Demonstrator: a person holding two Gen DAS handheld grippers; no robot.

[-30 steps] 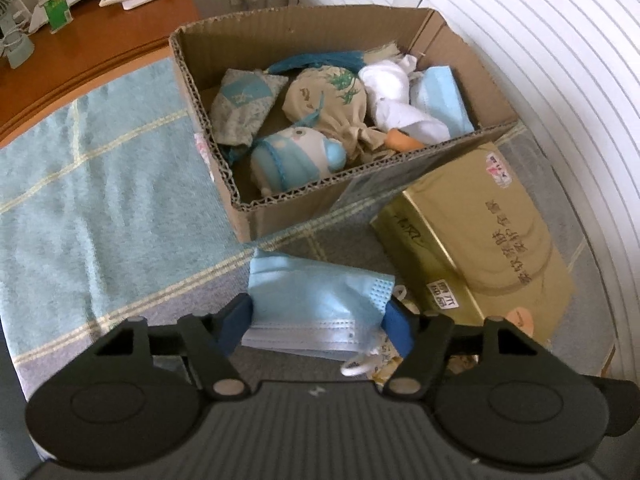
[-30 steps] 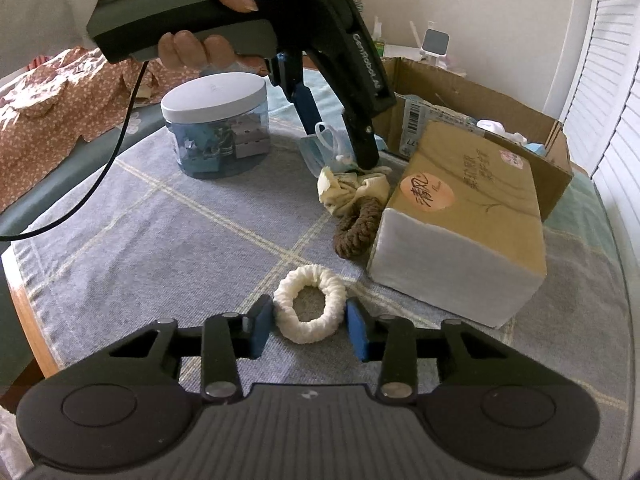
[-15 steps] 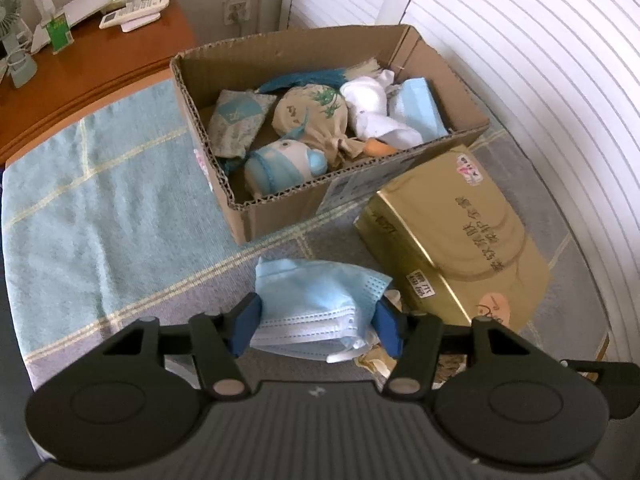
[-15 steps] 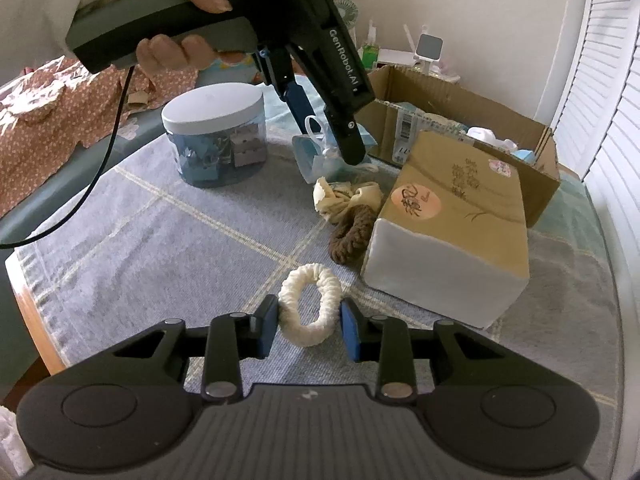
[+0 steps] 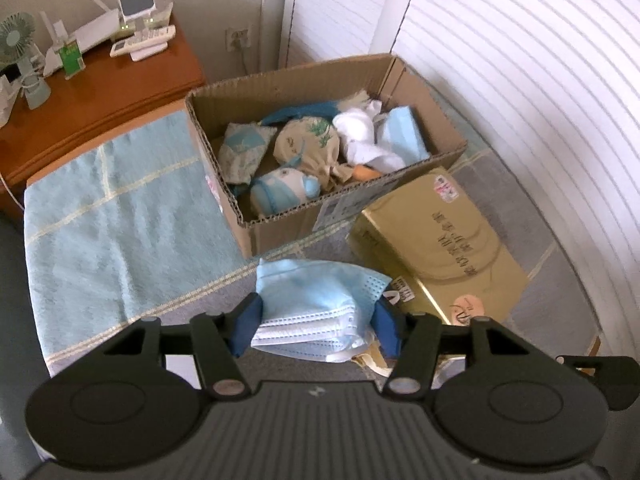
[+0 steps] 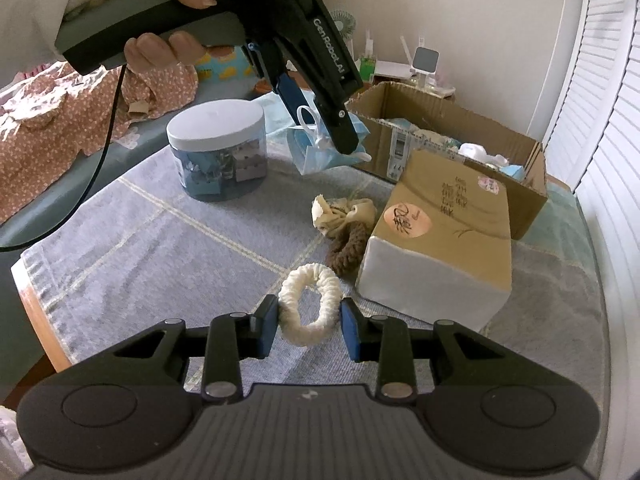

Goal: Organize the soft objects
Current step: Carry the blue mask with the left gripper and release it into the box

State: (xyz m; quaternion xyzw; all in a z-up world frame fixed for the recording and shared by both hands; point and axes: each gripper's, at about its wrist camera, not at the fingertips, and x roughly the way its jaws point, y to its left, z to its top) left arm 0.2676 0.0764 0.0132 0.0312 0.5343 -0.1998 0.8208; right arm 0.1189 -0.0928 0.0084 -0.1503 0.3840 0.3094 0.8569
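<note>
Between the blue pads of the left gripper [image 5: 318,320] we find a stack of light blue face masks [image 5: 316,300], clamped from both sides and lifted clear of the grey checked cloth [image 6: 168,240]. We note that these jaws have just been closing, with the masks between them. Directly ahead of that gripper stands the open cardboard box [image 5: 280,224], holding a patterned pouch, a drawstring bag, a small blue and white plush toy, white fabric and another blue mask. Ahead and to its right lies a gold tissue pack [image 5: 440,240], touching the box's near wall. The right gripper [image 6: 309,322] is closed on a cream scrunchie [image 6: 310,300], its pads pressing both sides of the ring, which is squeezed into an oval. Beyond the right gripper we record a brown scrunchie [image 6: 346,250] and a cream fabric bow [image 6: 342,212] touching each other beside the tissue pack. Further ahead to its left stands a clear jar with a white lid [image 6: 218,156]. A hand [image 6: 160,8] holds the left gripper's handle.
</note>
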